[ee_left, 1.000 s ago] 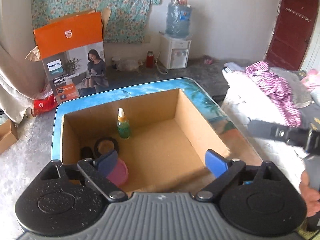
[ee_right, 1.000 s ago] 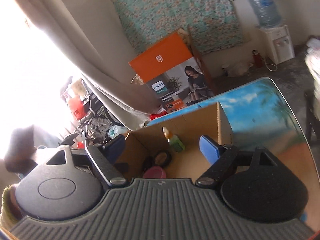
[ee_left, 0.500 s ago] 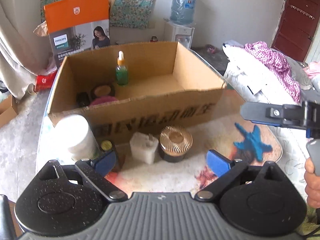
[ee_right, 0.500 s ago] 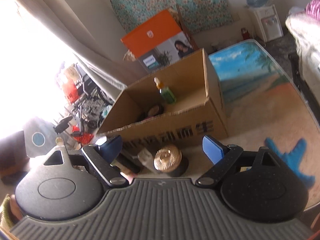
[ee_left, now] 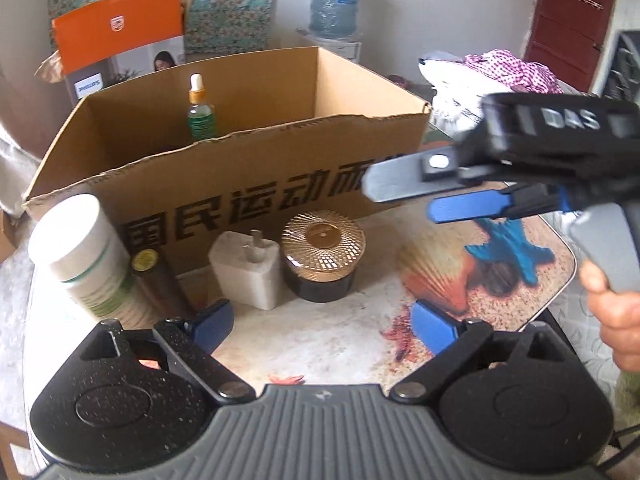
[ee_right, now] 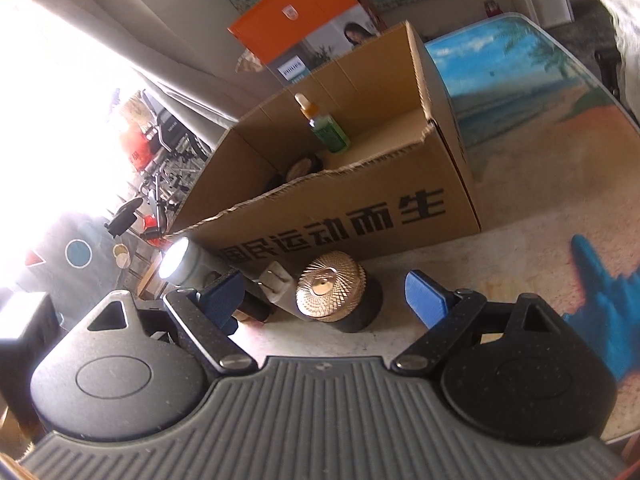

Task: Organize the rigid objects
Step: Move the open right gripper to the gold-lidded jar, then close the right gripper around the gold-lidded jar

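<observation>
An open cardboard box (ee_left: 256, 184) (ee_right: 360, 216) stands on the table with a green dropper bottle (ee_left: 201, 110) (ee_right: 326, 126) upright inside. In front of it stand a white bottle (ee_left: 82, 256) (ee_right: 182, 264), a dark tube with a gold cap (ee_left: 154, 276), a white plug adapter (ee_left: 244, 270) (ee_right: 276, 282) and a dark jar with a gold lid (ee_left: 322, 254) (ee_right: 334, 290). My left gripper (ee_left: 324, 324) is open, low over the table before the adapter and jar. My right gripper (ee_right: 328, 294) is open too, with the jar between its fingers but untouched; it also shows at the right (ee_left: 404, 196) of the left wrist view.
The table top (ee_left: 460, 280) carries a beach print with a blue starfish (ee_left: 508, 248). An orange appliance box (ee_left: 120, 36) and a water dispenser (ee_left: 334, 4) stand behind. Laundry (ee_left: 504, 72) lies at the right. A hand (ee_left: 616, 312) holds the right gripper's handle.
Both grippers came down from above the box to the table in front of it. The objects outside the box came into view. The right gripper moved in from the right.
</observation>
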The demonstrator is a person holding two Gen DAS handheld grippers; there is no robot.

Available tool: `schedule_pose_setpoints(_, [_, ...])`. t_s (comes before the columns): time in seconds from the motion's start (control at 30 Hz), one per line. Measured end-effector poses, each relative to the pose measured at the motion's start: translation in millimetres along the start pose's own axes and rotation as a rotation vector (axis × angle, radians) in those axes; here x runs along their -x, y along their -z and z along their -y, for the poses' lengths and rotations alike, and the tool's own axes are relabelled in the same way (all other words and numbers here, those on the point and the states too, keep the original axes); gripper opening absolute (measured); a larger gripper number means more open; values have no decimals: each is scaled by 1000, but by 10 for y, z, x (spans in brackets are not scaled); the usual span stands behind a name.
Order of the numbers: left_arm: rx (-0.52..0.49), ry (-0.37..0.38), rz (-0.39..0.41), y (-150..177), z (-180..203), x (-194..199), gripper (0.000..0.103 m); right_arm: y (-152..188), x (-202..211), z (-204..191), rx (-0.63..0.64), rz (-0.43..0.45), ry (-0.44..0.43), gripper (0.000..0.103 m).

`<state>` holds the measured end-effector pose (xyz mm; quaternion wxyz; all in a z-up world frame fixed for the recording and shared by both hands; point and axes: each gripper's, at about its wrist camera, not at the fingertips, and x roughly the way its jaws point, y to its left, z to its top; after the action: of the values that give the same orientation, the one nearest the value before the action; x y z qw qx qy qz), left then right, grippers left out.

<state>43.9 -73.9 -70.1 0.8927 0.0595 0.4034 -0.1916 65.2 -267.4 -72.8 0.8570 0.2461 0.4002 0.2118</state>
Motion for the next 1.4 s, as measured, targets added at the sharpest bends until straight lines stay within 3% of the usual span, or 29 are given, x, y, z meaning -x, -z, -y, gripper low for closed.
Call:
schedule_pose_setpoints(0.17, [-13, 42, 4, -20, 32, -127, 85, -79, -251, 54, -27, -56, -10, 84])
schedule_pose_setpoints(0.27, [-11, 75, -18, -33, 44, -236, 79, -115, -416, 66, -37, -88, -13, 74])
schedule_pose_setpoints(0.33, [-15, 80, -29, -44, 64, -307, 77, -139, -509, 84, -43, -103, -12, 61])
schedule_pose_setpoints(0.5, [-8, 69, -34, -75, 67, -457, 77, -208, -689, 120, -37, -134, -2, 50])
schedule_pose_setpoints(0.8, [15, 86, -40, -135, 82, -524, 77, -270, -794, 117, 0, -180, -13, 45])
schedule_pose_setpoints(1.23, [-78, 177, -63, -84, 466, -432, 77, -78, -345, 324, -69, -158, 35, 46])
schedule_pose_setpoints(1.4, [-109, 163, -54, -62, 548, -410, 76, 22, -197, 428, -118, -132, 28, 46])
